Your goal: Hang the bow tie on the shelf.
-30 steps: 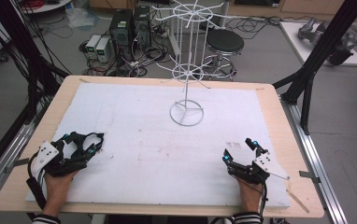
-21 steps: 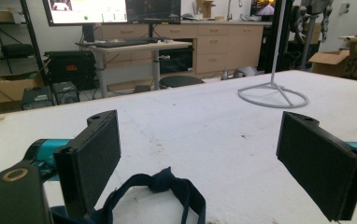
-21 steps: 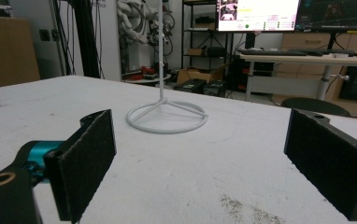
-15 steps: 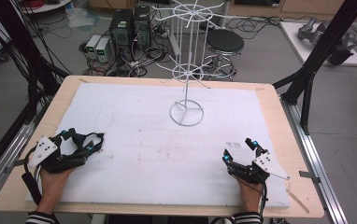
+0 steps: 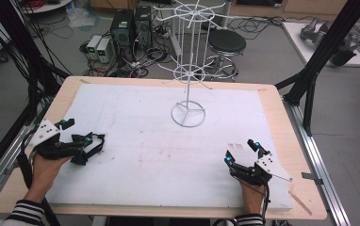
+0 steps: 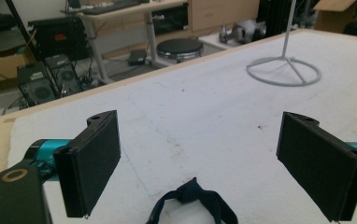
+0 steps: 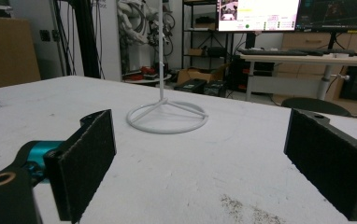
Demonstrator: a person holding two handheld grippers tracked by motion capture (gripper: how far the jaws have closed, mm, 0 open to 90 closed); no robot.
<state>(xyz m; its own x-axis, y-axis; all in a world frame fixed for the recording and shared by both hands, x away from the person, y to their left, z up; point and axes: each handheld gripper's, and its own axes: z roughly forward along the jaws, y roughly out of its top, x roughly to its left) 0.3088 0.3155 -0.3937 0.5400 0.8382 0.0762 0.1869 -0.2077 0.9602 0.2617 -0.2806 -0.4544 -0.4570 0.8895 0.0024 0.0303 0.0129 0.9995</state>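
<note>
From the high view, we note our left gripper point(image 5: 89, 146) at the left edge of the white mat point(image 5: 135, 127), jaws spread, a dark strap loop point(image 5: 94, 142) lying at its tips, while our right gripper point(image 5: 239, 153) rests well apart near the mat's right corner. Left gripper view: jaws wide and empty, the strap loop point(image 6: 193, 205) lies on the mat just short of and between them, so the left is far nearer. Right gripper view: jaws wide, holding nothing, aimed at the white wire stand point(image 7: 166, 116).

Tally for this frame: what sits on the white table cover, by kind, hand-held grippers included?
Hand-held grippers: 2, the left gripper and the right gripper, both with jaws apart.
White wire stands: 1, the wire stand toward the far side of the table cover.
Dark straps: 1, the dark strap lying just in front of the left gripper's jaws.
Total: 4
</note>
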